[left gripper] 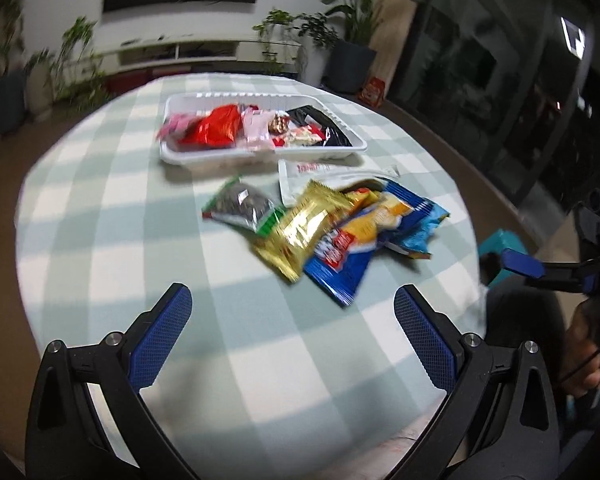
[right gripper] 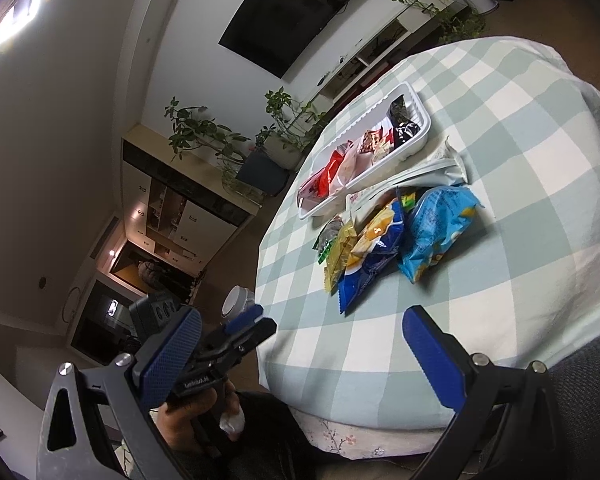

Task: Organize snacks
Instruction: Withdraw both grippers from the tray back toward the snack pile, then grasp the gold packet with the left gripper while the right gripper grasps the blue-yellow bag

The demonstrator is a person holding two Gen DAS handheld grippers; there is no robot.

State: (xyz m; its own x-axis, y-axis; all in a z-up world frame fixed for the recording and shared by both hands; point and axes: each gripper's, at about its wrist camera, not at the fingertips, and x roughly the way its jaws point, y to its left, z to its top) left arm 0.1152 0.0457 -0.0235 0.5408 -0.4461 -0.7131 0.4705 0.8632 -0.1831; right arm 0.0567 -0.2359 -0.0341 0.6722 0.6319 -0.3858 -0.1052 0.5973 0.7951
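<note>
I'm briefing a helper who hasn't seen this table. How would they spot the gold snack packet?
On the checked tablecloth, find the loose pile in front of the white tray. The gold packet lies between a green-edged packet and a dark blue bag; it alone is shiny metallic gold.

Dim indoor light with heavy fisheye bending at the edges. The left wrist view is motion-blurred. A ceiling light [right gripper: 14, 16] glares brightly.

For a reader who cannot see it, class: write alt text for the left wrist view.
An open left gripper hovers over a checked tablecloth. Ahead lies a pile of snack packets, and beyond it a white tray already holding snacks.
</note>
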